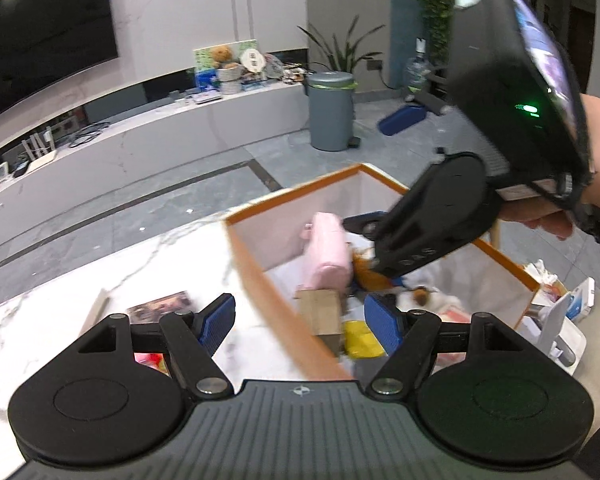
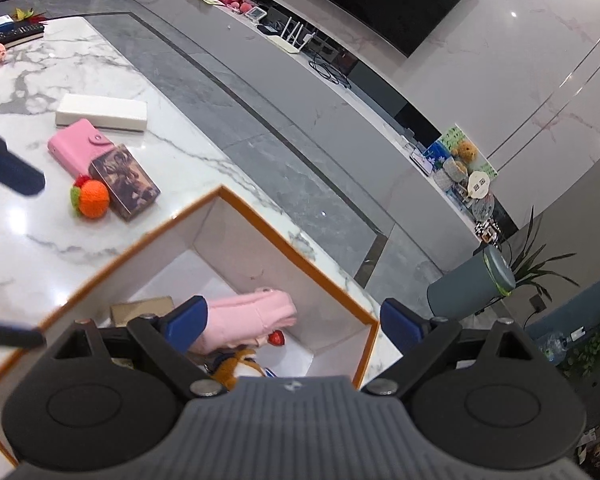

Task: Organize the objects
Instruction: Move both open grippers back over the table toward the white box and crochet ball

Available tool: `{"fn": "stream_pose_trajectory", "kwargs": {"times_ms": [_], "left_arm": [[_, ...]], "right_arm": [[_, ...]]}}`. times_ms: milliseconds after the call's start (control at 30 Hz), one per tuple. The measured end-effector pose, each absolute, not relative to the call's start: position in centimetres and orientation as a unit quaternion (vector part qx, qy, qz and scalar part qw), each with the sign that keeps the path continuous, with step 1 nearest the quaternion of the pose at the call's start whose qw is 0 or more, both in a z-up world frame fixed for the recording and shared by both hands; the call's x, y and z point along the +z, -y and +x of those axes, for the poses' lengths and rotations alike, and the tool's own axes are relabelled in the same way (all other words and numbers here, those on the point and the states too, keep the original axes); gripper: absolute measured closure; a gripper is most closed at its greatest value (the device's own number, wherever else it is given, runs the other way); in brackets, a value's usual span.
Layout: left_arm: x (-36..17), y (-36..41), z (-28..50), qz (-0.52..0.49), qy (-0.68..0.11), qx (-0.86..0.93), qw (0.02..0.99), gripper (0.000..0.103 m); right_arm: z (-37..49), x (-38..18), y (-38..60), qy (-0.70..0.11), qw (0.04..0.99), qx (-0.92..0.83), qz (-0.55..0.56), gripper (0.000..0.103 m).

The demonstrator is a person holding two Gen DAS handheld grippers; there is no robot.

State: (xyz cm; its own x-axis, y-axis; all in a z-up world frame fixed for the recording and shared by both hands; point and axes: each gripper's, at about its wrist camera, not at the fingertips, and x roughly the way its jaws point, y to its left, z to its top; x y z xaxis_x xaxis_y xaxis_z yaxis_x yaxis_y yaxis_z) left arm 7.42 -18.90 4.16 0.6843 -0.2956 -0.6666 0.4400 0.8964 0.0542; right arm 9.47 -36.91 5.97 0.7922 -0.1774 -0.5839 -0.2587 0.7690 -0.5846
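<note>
An open white box with an orange rim [image 1: 252,264] [image 2: 112,256] stands on the marble table. Inside it lie a pink pouch [image 1: 328,252] [image 2: 252,314], a brown cardboard block [image 1: 320,312], a yellow item [image 1: 360,340] and a brown-and-white plush toy [image 2: 236,364]. My left gripper [image 1: 302,324] hovers open over the box's near wall and grips nothing. My right gripper [image 2: 294,320] [image 1: 370,240] hangs open above the box's inside, over the pink pouch, with nothing held. One of the left gripper's fingers [image 2: 14,170] shows at the left edge.
Left of the box on the table lie a pink wallet [image 2: 76,148], an orange knitted ball [image 2: 92,198], a small picture-printed box [image 2: 124,182] and a white box [image 2: 102,112]. A grey bin [image 1: 330,112] stands on the floor beyond.
</note>
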Motion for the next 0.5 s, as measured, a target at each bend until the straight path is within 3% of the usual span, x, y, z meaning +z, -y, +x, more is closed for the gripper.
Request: {"fn": "stream_pose_trajectory", "kwargs": {"times_ms": [500], "left_arm": [[5.6, 8.8, 7.3, 0.095, -0.336, -0.127, 0.928, 0.017]], "right_arm": [[10.2, 6.4, 27.1, -0.309, 0.878, 0.065, -0.36, 0.009]]}}
